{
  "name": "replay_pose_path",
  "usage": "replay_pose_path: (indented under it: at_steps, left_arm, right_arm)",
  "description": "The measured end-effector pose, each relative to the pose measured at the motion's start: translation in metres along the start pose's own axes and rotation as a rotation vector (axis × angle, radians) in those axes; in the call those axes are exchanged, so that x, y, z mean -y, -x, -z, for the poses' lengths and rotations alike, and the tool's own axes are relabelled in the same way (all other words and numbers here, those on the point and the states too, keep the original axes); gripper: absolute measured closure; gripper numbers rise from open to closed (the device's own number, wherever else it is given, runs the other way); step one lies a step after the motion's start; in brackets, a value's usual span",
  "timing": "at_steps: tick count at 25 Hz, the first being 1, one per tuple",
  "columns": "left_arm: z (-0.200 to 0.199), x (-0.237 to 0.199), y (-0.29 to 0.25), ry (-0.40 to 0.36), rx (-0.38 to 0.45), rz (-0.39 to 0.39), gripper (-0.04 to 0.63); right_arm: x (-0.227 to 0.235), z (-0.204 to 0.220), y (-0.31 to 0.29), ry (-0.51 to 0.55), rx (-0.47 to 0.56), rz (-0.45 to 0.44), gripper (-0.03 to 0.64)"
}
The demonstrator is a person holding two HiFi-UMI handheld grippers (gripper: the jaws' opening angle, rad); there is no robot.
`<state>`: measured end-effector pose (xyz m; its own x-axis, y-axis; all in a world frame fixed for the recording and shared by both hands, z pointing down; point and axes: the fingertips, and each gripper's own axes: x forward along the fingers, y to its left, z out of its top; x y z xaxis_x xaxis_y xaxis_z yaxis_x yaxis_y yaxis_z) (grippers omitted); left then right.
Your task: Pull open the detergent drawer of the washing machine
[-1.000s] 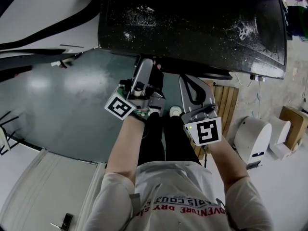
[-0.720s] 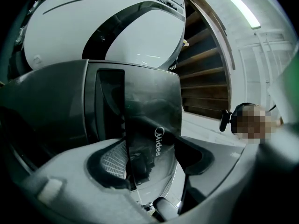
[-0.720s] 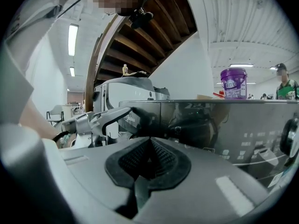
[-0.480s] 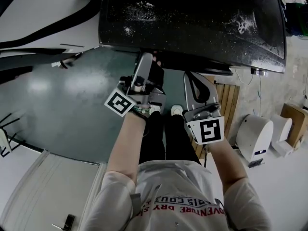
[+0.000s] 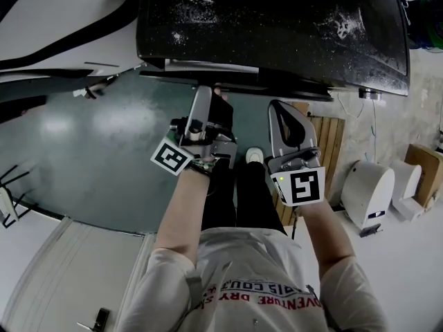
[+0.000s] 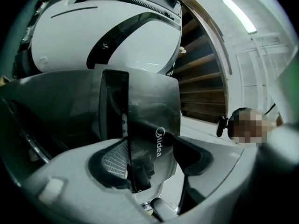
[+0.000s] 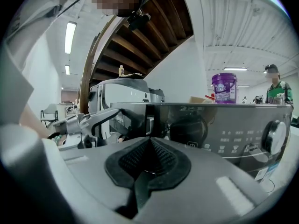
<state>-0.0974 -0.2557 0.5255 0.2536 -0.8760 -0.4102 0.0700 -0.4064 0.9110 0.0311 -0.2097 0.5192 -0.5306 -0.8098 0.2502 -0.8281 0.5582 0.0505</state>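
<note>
The washing machine (image 5: 277,26) shows its dark, speckled top across the upper head view. Its detergent drawer (image 5: 208,66) juts a little out of the front as a pale strip. My left gripper (image 5: 206,95) reaches up to it. In the left gripper view the drawer's glossy dark front (image 6: 149,111) stands between the closing jaws of the left gripper (image 6: 149,157), and the ribbed pad (image 6: 114,160) lies against it. My right gripper (image 5: 284,113) hangs just right of it, apart from the machine. Its pads (image 7: 149,160) are shut with nothing between them, facing the control panel (image 7: 224,125).
The person's legs and white shoes (image 5: 253,159) stand on green floor (image 5: 83,130) below the machine. A slatted wooden board (image 5: 327,144), a white appliance (image 5: 367,196) and a cardboard box (image 5: 426,178) are at the right. A purple tub (image 7: 224,87) sits on the machine. Another person (image 7: 275,85) stands far off.
The detergent drawer has slid a little way out of the machine's front, with my left gripper on it. The right gripper has drifted slightly to the right.
</note>
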Motion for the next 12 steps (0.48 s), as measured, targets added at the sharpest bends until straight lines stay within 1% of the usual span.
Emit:
replay_pose_path:
  at_steps: [4, 12]
  left_arm:
    - [0.002, 0.003, 0.007, 0.004, -0.016, -0.013, 0.296]
    - [0.010, 0.015, 0.035, -0.005, -0.022, -0.003, 0.296]
  right_arm:
    - [-0.001, -0.001, 0.005, -0.004, 0.002, 0.019, 0.615]
    - [-0.011, 0.003, 0.019, -0.003, 0.002, 0.026, 0.615]
